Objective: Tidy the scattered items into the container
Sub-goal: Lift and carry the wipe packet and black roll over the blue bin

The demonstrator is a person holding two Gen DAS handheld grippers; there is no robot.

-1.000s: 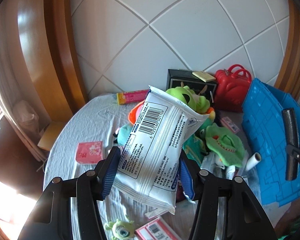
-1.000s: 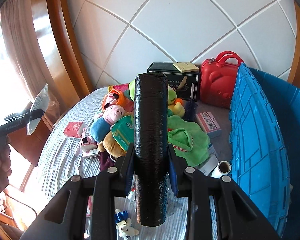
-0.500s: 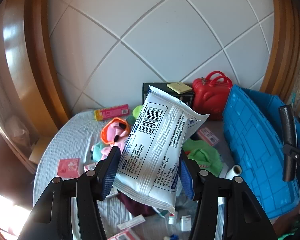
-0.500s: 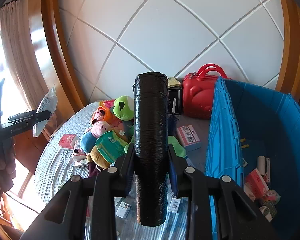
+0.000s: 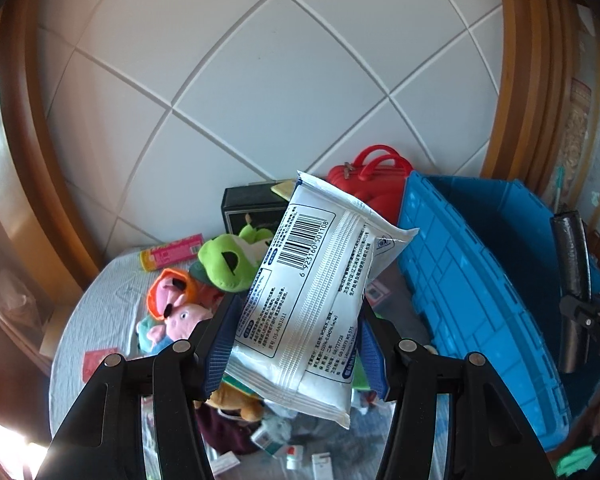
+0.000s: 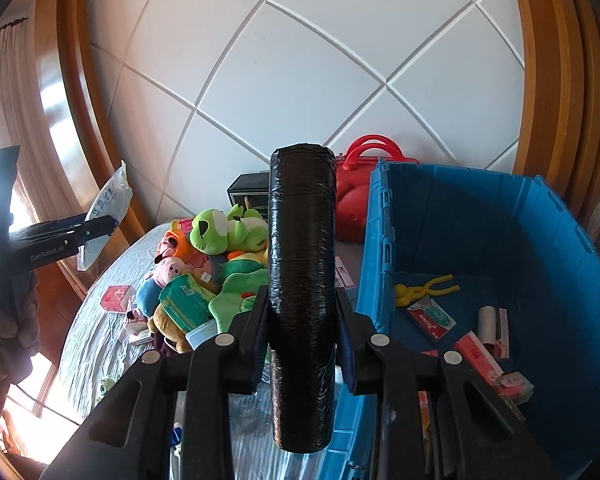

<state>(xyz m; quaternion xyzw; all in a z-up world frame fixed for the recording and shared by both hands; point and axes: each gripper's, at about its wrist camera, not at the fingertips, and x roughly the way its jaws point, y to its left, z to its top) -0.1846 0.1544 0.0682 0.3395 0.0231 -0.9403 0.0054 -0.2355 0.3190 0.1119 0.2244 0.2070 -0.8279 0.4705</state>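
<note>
My left gripper (image 5: pixel 296 336) is shut on a white wet-wipes pack (image 5: pixel 316 300) with a barcode, held in the air above the cluttered table. My right gripper (image 6: pixel 302 316) is shut on an upright black roll (image 6: pixel 302 288) close to the left wall of the blue crate (image 6: pixel 384 248). The crate (image 5: pixel 452 280) stands at the right of the table and holds several small boxes and a yellow clip (image 6: pixel 424 286). In the left wrist view the black roll (image 5: pixel 572 280) shows at the far right over the crate. From the right wrist, the wipes pack (image 6: pixel 104 216) appears at the far left.
Plush toys lie heaped mid-table: a green frog (image 5: pixel 224 260) and a pink pig (image 5: pixel 180 316). A red case (image 6: pixel 364 184) and a black box (image 5: pixel 248 208) stand by the tiled wall. Small cartons lie scattered on the grey cloth (image 6: pixel 96 336). A hand (image 6: pixel 4 320) grips the left tool.
Both grippers have risen and swung right toward the blue crate, each keeping its item. The crate's inside has come into the right wrist view.
</note>
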